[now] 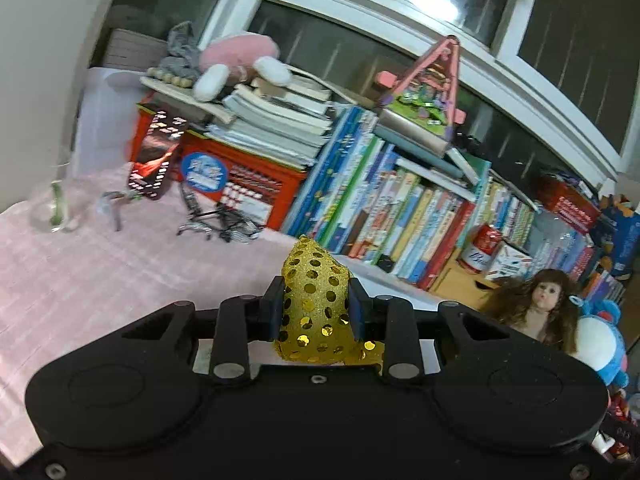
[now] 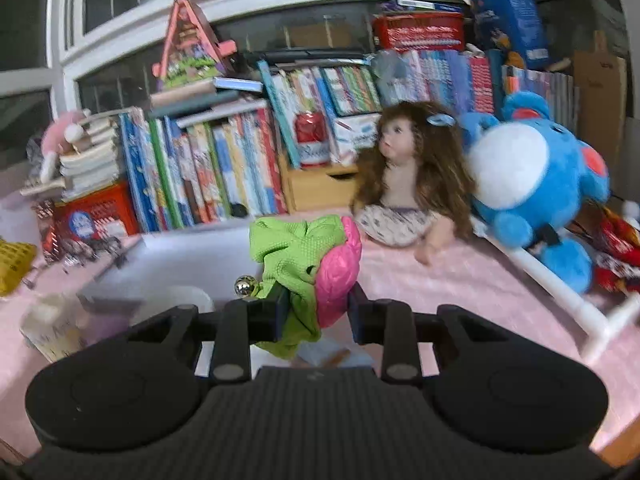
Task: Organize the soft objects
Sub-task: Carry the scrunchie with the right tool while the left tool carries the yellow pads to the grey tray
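Note:
In the left wrist view my left gripper [image 1: 316, 304] is shut on a gold sequined cloth piece [image 1: 314, 280], which stands up between the two pads above the pink cloth-covered surface [image 1: 100, 272]. In the right wrist view my right gripper [image 2: 316, 306] is shut on a green and pink soft toy [image 2: 308, 256] with a small silver bell [image 2: 245, 285] at its left side. The toy is held off the surface, and part of it hangs below the jaws.
A long-haired doll [image 2: 408, 176] and a blue plush [image 2: 532, 184] sit at the right on the pink surface [image 2: 460, 280]. Rows of books [image 2: 208, 168], a red crate [image 1: 248, 188], a pink plush [image 1: 240, 52] and a toy house [image 2: 188, 48] line the back. A grey box [image 2: 176, 264] lies ahead left.

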`<state>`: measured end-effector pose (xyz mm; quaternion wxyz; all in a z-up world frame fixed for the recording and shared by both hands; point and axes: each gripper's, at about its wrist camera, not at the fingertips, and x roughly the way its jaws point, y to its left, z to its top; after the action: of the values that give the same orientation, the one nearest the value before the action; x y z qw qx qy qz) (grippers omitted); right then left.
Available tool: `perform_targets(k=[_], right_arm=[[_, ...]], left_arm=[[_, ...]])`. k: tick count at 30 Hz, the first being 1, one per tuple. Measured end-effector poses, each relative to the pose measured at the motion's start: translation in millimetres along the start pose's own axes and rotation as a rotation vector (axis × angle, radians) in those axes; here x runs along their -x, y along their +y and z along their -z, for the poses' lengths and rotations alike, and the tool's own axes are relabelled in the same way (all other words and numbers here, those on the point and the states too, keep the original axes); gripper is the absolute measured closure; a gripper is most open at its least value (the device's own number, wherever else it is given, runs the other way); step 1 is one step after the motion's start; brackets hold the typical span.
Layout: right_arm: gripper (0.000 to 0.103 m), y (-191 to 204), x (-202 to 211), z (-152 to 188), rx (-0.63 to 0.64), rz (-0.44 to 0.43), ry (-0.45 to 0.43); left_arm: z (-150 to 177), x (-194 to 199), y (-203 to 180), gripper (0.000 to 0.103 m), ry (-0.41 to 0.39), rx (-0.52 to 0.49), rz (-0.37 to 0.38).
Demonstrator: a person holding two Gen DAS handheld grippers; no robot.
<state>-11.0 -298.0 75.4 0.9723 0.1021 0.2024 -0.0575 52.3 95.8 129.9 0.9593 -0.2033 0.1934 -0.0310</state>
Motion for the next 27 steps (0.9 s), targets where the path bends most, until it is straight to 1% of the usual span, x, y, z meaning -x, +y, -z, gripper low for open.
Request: perform_targets(k=[3,8,12,16,19,21,23,27], right_arm=[[0.068,8,-10,-21,-0.002,-0.046,0.011],[0.068,27,-27,-45,0.001,-0.109,0.029],[0.068,43,-47,-62,0.021,-0.15,0.055],[0.067,55,-71,-78,0.034,-0.185,0.112],[0.067,63,-92,-88,0.053,-0.201,0.162],[0.067,69,-110,-94,0.077,-0.2,0.207],[0.067,77,-128,-94,0.1,-0.203,0.261],[0.067,91,-161,-88,0.16,-0.184,0.357]], left_arm=[[-9,-11,-17,0.073,0.005,-0.029,0.029],[-24,-37,-46,0.073,0.049,-0.058,0.081],[-32,-63,-67,0.073,0.092,-0.087,0.092],[-41,-98,-84,0.073,0.135,-0.117,0.066],[-45,-129,-93,0.073,0.207,-0.13,0.052],[-46,-154,-96,0.073,0.278,-0.131,0.04],[-44,-178,-96,0.073,0.348,-0.12,0.027],[-34,-220,-97,0.073,0.441,-0.124,-0.03]])
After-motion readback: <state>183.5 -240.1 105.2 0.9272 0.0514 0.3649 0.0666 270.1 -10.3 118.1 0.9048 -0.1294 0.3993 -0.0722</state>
